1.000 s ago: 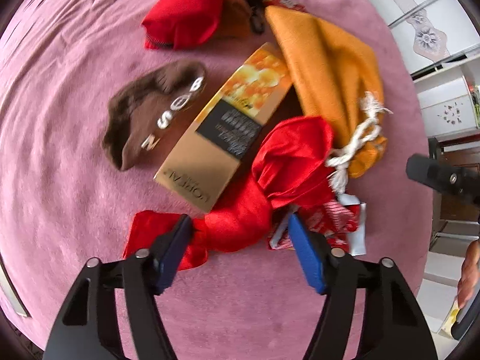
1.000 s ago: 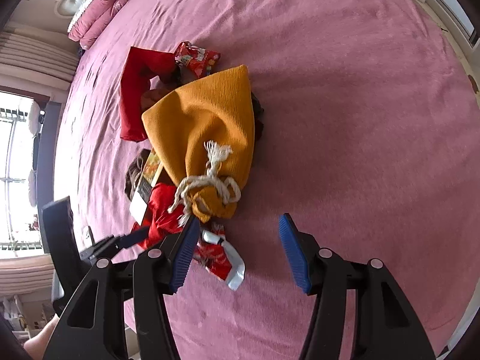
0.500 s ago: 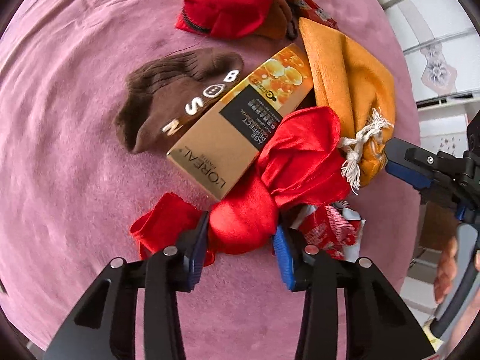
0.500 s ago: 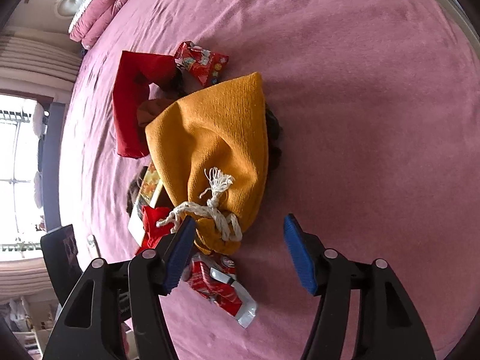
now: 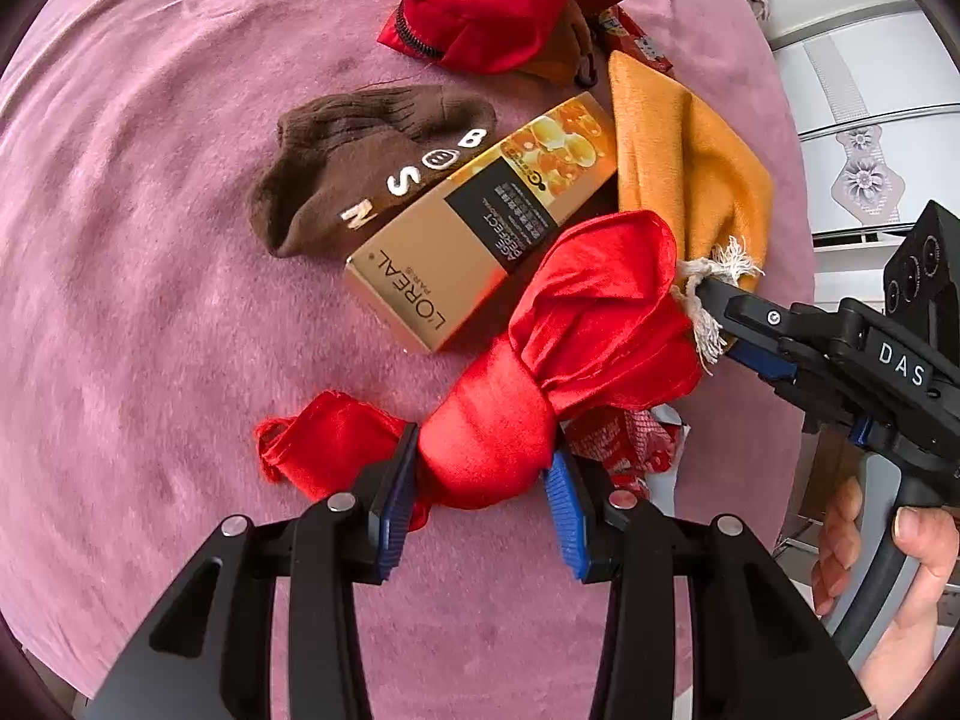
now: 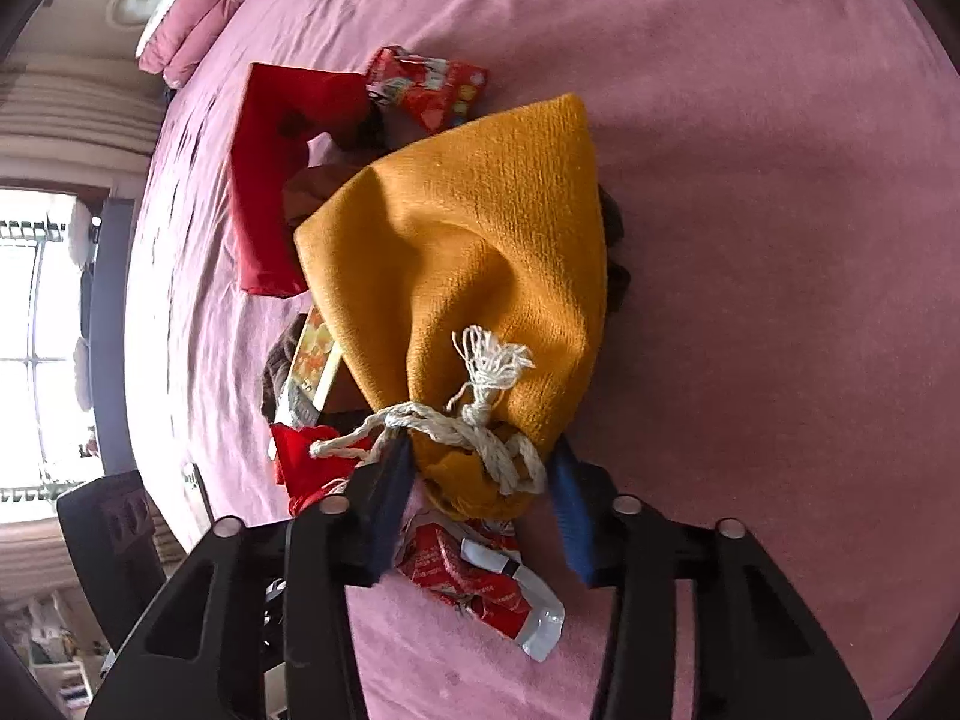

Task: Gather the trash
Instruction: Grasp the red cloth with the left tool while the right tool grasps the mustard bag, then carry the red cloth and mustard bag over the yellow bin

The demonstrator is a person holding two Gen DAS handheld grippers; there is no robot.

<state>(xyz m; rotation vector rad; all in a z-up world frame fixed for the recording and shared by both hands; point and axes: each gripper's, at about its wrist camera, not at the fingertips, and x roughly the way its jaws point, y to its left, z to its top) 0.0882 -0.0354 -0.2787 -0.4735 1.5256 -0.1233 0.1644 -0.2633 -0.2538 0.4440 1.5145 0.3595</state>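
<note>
Red satin cloth (image 5: 498,420) between left claw (image 5: 480,492) pads.

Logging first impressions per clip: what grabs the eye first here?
The left gripper is shut on a shiny red cloth at the near edge of a pile on the pink bedspread. The right gripper is shut on the tied neck of an orange bag. A gold box lies between.
</note>
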